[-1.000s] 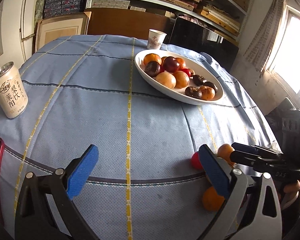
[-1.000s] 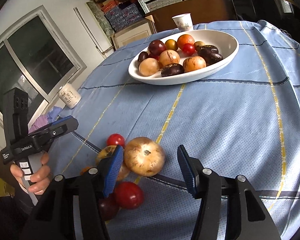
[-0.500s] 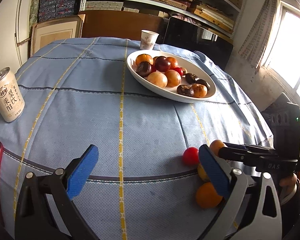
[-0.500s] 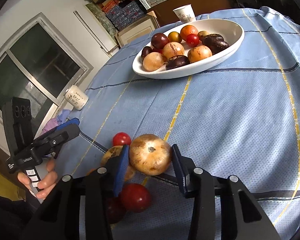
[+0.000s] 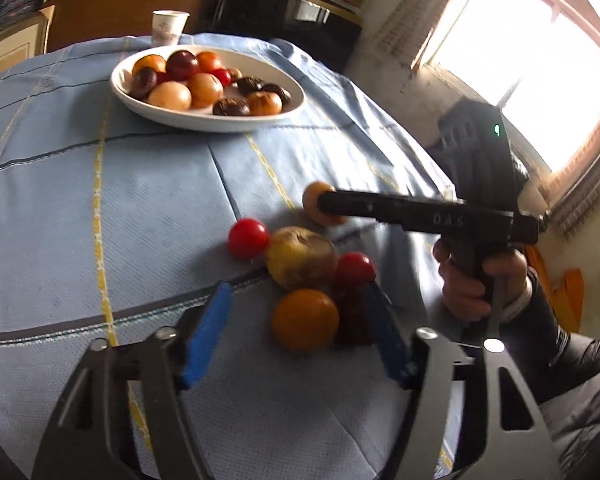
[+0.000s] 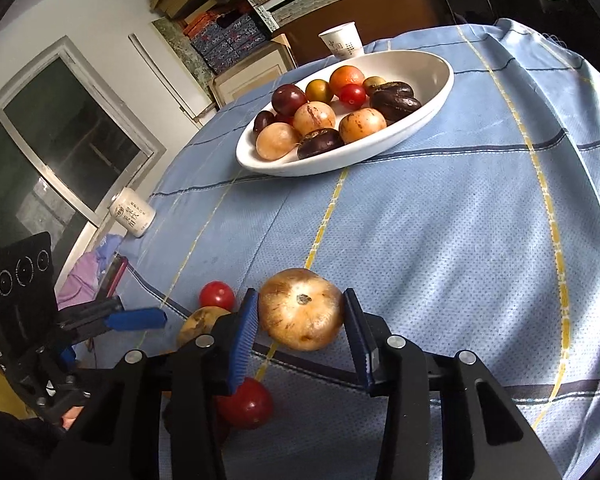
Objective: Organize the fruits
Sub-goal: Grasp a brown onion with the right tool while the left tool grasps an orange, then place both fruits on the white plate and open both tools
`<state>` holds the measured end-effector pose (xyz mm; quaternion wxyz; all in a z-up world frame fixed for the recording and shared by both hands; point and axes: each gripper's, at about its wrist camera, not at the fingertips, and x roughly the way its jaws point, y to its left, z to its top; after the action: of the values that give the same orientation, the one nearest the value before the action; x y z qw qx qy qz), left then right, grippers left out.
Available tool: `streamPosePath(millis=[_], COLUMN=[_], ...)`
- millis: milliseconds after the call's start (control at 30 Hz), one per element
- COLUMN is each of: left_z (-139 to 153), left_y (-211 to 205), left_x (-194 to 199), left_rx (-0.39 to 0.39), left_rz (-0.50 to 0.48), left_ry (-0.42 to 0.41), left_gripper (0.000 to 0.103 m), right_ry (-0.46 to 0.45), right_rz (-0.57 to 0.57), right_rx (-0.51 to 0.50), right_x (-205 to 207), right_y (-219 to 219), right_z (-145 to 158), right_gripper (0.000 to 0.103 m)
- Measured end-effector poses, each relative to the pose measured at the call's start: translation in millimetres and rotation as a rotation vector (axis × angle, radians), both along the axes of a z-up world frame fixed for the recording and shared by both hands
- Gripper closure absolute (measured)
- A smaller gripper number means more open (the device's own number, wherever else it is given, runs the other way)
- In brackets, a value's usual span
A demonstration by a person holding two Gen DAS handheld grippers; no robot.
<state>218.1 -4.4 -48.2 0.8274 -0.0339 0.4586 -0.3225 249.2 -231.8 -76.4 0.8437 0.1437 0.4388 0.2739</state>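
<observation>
We had the pale round fruit [image 6: 301, 309] squeezed in our right claw [image 6: 300, 326]; the white dish [image 6: 420, 128] sat far ahead; our left claw [image 5: 296, 336] was spread wide around the orange fruit [image 5: 305, 319]; we judged a slow, level carry best.

Right gripper [image 6: 300, 320] closed onto tan round fruit [image 6: 301, 309], lifted it clear of tablecloth [image 6: 440, 240]. Left gripper [image 5: 296, 326] swung toward near-edge fruit cluster; orange fruit [image 5: 305, 319] now between its open jaws.
</observation>
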Motion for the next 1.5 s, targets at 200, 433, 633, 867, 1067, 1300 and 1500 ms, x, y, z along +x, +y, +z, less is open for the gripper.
streamPosePath(millis=[200,433,633,867,1067,1300,1500], left_z=[-6,-11,-15,-15,-13,2,38], left_y=[-8,-10,-18,-20,-18,3,15], left_x=[-6,-6,-9,-11,-13,-7,35], left_rx=[0.048,0.065,0.115,0.137,0.126,-0.016,0.028], left_rz=[-0.045,-0.059,-0.065,-0.063,-0.053,-0.024,0.095], left_ry=[-0.003,0.009,-0.003,-0.023,-0.022,0.011,-0.052], left_gripper=[0.053,0.063,0.065,0.066,0.066,0.066,0.066], right_ry=[0.004,0.001,-0.001,-0.013,-0.022,-0.036,-0.117], right_rz=[-0.005,-0.004,-0.004,-0.008,-0.023,-0.031,-0.015], right_rx=[0.003,-0.001,-0.004,-0.001,0.019,0.052,0.055], right_x=[-1,0,-1,-1,-1,-2,9], right_y=[0,0,0,-1,-7,-13,-8], right_z=[0,1,1,2,4,10,38], right_gripper=[0.06,0.06,0.06,0.06,0.06,0.06,0.06])
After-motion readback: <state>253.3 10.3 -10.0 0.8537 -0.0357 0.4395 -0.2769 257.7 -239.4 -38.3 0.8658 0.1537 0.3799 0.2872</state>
